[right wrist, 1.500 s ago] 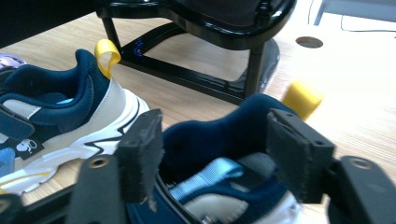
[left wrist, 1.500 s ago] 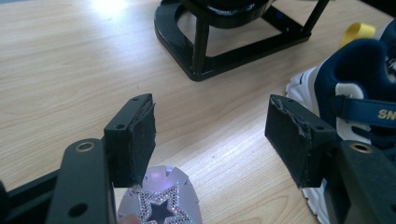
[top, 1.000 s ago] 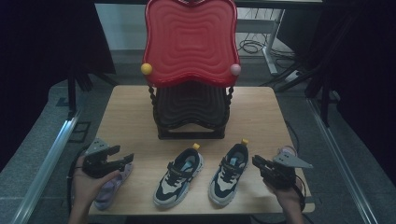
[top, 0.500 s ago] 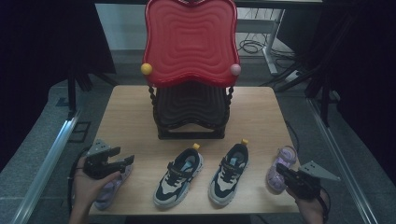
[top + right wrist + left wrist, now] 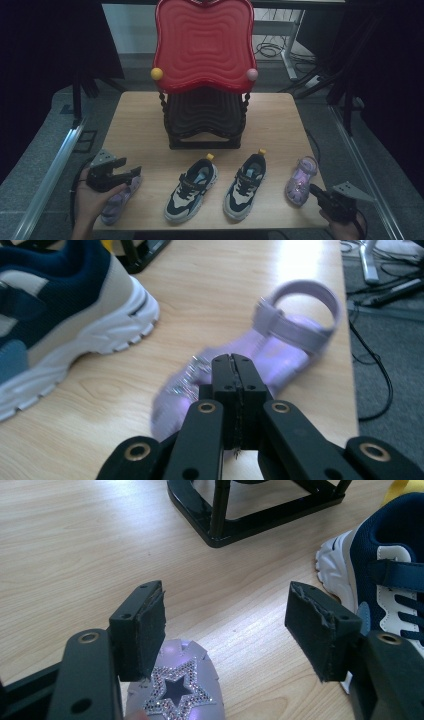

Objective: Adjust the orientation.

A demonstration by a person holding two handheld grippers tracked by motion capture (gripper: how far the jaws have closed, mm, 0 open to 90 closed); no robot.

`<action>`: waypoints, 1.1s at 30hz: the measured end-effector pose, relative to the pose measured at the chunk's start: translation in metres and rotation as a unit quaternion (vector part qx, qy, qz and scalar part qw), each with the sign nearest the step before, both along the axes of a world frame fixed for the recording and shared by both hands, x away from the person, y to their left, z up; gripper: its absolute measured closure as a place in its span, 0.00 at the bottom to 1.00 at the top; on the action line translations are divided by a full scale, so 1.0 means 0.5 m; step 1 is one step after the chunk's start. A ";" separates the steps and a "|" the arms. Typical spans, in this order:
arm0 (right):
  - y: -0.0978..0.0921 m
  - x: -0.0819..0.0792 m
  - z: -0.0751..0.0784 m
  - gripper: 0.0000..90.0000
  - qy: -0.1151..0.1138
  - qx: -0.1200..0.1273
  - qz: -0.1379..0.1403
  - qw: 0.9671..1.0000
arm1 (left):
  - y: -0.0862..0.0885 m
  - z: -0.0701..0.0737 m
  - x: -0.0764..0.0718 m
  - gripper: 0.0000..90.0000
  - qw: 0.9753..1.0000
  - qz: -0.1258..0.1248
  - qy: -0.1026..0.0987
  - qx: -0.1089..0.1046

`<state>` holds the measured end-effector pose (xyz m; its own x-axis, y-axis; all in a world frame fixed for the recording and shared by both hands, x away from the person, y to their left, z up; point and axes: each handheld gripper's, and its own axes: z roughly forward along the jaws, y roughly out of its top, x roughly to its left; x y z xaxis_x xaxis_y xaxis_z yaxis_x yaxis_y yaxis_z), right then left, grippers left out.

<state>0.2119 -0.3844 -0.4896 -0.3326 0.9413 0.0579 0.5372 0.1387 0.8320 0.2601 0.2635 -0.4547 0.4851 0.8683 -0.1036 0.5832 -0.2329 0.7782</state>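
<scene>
A purple sandal with a glitter star on its toe lies at the table's front left. My left gripper hovers open just over that toe, one pad on each side and nothing between them. A second purple sandal lies at the front right, strap end away from me. My right gripper sits just behind its toe, near the table's corner. Its pads are pressed together and hold nothing.
Two navy-and-white sneakers stand side by side between the sandals. A black shoe rack with a red wavy top stands at the middle back. The right table edge drops to floor cables.
My right gripper has drawn back toward the front right corner, uncovering the right sandal, which stays on the table. The left gripper has hardly moved.
</scene>
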 end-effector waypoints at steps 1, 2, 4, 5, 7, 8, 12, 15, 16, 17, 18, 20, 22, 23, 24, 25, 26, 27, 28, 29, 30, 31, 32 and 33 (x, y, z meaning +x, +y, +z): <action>-0.004 -0.002 -0.003 1.00 0.003 0.001 -0.003 1.000 | 0.001 0.000 0.000 0.36 1.000 0.001 0.000 0.000; -0.011 -0.005 -0.008 1.00 0.006 -0.001 -0.005 1.000 | 0.001 -0.001 0.001 0.36 1.000 0.001 0.001 0.000; -0.018 -0.008 -0.017 1.00 0.013 -0.003 -0.009 1.000 | 0.002 -0.002 0.001 0.36 1.000 0.003 0.001 0.000; -0.022 -0.010 -0.024 1.00 0.019 -0.002 -0.011 1.000 | 0.003 -0.002 0.002 0.36 1.000 0.003 0.001 0.001; -0.025 -0.013 -0.034 1.00 0.028 -0.005 -0.010 1.000 | 0.003 -0.003 0.001 0.36 1.000 0.005 -0.002 0.001; -0.026 -0.014 -0.039 1.00 0.032 -0.007 -0.009 0.999 | 0.003 -0.003 0.001 0.37 1.000 0.004 -0.004 0.001; -0.026 -0.018 -0.054 1.00 0.046 -0.014 -0.005 0.999 | 0.002 -0.002 0.001 0.37 1.000 0.004 -0.005 0.001; -0.025 -0.019 -0.061 1.00 0.052 -0.021 -0.004 0.998 | 0.000 -0.004 0.002 0.37 1.000 0.002 -0.003 0.002; -0.025 -0.018 -0.062 1.00 0.052 -0.024 -0.005 0.998 | -0.002 -0.005 0.003 0.37 1.000 0.002 -0.002 0.002; -0.024 -0.017 -0.062 1.00 0.052 -0.027 -0.006 0.998 | -0.002 -0.006 0.003 0.37 1.000 0.001 -0.001 0.003; -0.023 -0.017 -0.063 1.00 0.053 -0.029 -0.007 0.998 | -0.003 -0.006 0.004 0.37 1.000 0.000 -0.001 0.004; -0.021 -0.014 -0.065 1.00 0.054 -0.032 -0.005 0.998 | -0.005 -0.008 0.004 0.37 1.000 -0.002 0.002 0.005; -0.019 -0.014 -0.066 1.00 0.056 -0.035 -0.002 0.998 | -0.004 -0.008 0.004 0.37 1.000 -0.002 0.002 0.005; -0.018 -0.013 -0.066 1.00 0.057 -0.035 0.000 0.998 | -0.002 -0.007 0.004 0.37 1.000 -0.001 0.002 0.005; -0.017 -0.013 -0.066 1.00 0.057 -0.035 0.001 0.998 | -0.001 -0.007 0.003 0.37 1.000 0.000 0.002 0.004; -0.017 -0.013 -0.066 1.00 0.056 -0.035 0.002 0.998 | 0.000 -0.006 0.003 0.37 1.000 0.002 0.001 0.004; -0.015 -0.012 -0.067 1.00 0.056 -0.035 0.004 0.998 | 0.002 -0.006 0.003 0.37 1.000 0.002 0.001 0.003; -0.012 -0.011 -0.067 1.00 0.056 -0.036 0.005 0.998 | 0.003 -0.006 0.003 0.37 1.000 0.003 0.001 0.003; -0.010 -0.010 -0.067 1.00 0.053 -0.038 0.007 0.998 | 0.004 -0.005 0.003 0.37 1.000 0.004 0.001 0.004; -0.005 -0.009 -0.066 1.00 0.051 -0.044 0.009 0.998 | 0.004 -0.005 0.003 0.37 1.000 0.004 0.001 0.004; -0.002 -0.008 -0.065 1.00 0.051 -0.047 0.013 0.998 | 0.004 -0.005 0.003 0.37 1.000 0.004 0.001 0.004; 0.001 -0.008 -0.064 1.00 0.049 -0.049 0.016 0.997 | 0.004 -0.005 0.002 0.37 1.000 0.004 0.002 0.005; 0.005 -0.008 -0.064 1.00 0.047 -0.054 0.020 0.997 | 0.005 -0.005 0.002 0.37 1.000 0.003 0.002 0.006; 0.007 -0.008 -0.064 1.00 0.047 -0.056 0.022 0.997 | 0.006 -0.005 0.002 0.37 1.000 0.003 0.002 0.006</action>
